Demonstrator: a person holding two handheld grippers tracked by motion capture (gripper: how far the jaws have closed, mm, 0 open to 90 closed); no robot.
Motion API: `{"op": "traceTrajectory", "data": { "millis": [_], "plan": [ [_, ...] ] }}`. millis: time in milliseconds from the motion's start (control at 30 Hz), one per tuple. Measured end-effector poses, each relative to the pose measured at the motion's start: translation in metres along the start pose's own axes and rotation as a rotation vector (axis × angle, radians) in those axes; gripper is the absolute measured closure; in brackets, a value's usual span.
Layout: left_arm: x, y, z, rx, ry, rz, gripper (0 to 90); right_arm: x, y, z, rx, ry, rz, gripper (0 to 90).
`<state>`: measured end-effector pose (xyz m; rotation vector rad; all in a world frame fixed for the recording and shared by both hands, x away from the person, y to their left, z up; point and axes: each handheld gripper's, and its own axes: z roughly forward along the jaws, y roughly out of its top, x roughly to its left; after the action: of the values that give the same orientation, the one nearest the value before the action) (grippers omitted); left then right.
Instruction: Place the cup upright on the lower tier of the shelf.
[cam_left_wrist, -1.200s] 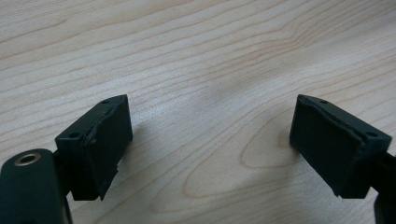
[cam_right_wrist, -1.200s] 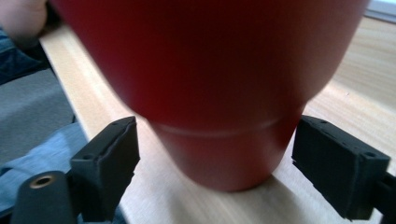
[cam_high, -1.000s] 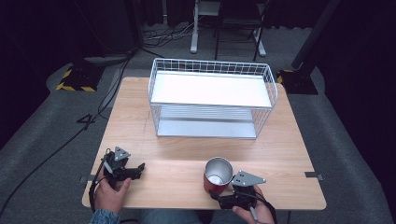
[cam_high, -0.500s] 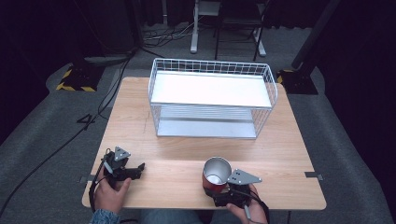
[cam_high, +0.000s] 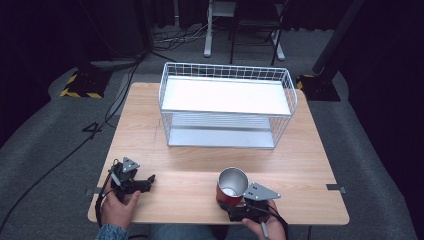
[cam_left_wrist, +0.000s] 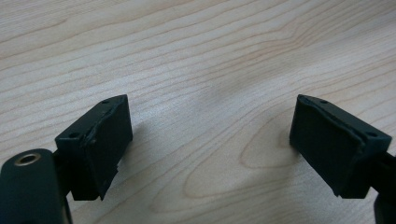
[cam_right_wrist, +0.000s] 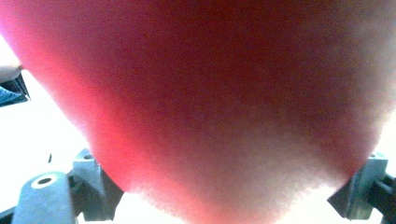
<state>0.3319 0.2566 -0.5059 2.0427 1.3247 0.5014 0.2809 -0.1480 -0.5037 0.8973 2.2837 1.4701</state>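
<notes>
Right gripper (cam_high: 239, 207), near table edge: jaws flank a red metal cup (cam_high: 231, 186), apparently clamping its wall, though contact is blurred in the right gripper view. Left gripper (cam_high: 145, 181): jaws spread, empty, low over the wooden table (cam_high: 310, 165). Beyond, a white two-tier wire rack (cam_high: 227, 107). Probable step: grasp secured; next, a lift keeping the cup upright. The cup's base is hidden.
</notes>
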Motion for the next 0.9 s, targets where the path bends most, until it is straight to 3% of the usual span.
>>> {"op": "traceTrajectory", "data": {
  "millis": [233, 333, 900],
  "plan": [
    [0.000, 0.000, 0.000, 0.000, -0.001, 0.000, 13.5, 0.002, 0.001, 0.000, 0.005, -0.001, -0.028, 16.0],
    [0.000, 0.000, 0.000, 0.000, -0.001, -0.001, 13.5, 0.002, 0.006, -0.001, 0.000, -0.009, -0.065, 16.0],
    [0.000, 0.000, 0.000, 0.000, -0.001, 0.005, 13.5, -0.007, 0.040, 0.010, 0.001, 0.015, -0.067, 16.1]
  ]
}}
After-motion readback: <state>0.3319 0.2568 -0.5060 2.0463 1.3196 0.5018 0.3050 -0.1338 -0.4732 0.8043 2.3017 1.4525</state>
